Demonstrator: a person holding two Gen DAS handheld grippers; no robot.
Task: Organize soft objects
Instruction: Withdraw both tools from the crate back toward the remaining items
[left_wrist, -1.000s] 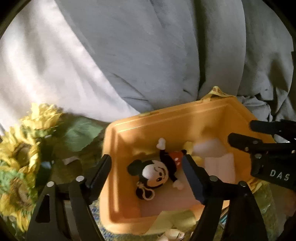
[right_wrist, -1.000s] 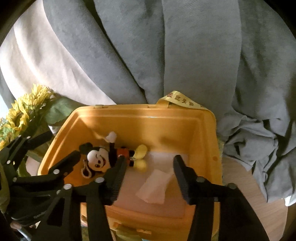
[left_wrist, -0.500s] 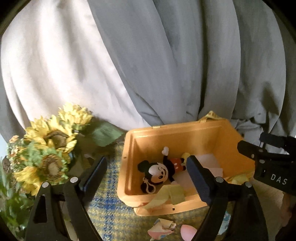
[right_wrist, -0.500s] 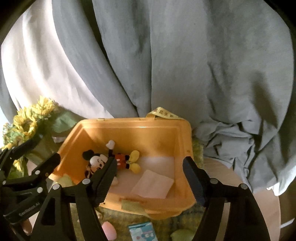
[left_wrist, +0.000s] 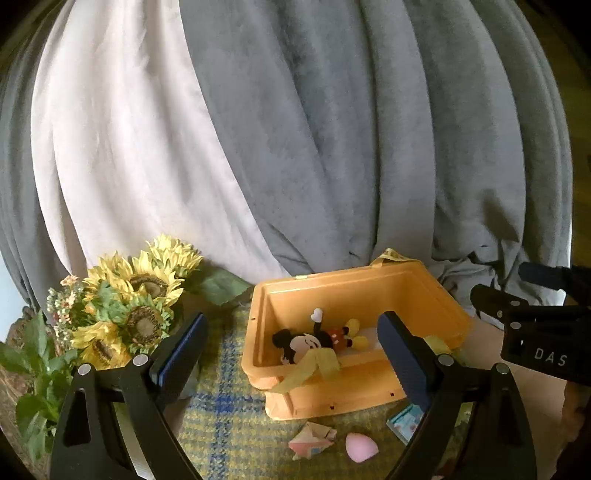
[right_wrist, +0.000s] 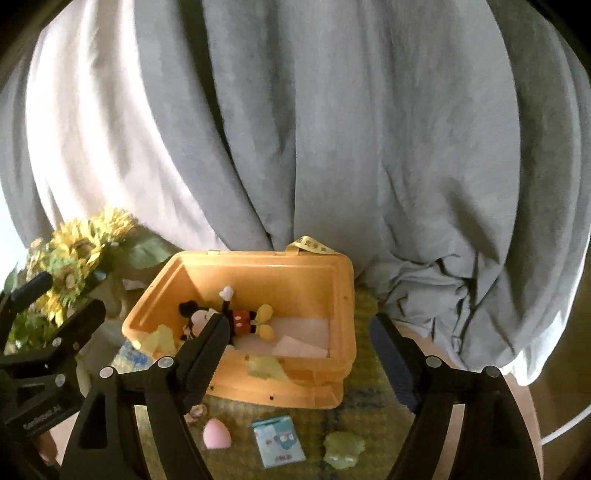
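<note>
Lying plush mouse (left_wrist: 314, 341) in smooth rectangular orange bin (left_wrist: 364, 387), both grippers' fingers opening, empty.

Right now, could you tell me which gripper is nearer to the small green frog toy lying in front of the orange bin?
Right. The green frog toy lies low between the right gripper fingers, toward its right finger. The left gripper sits further left, and its view does not show the frog. Both grippers' jaws are opening, empty.
</note>
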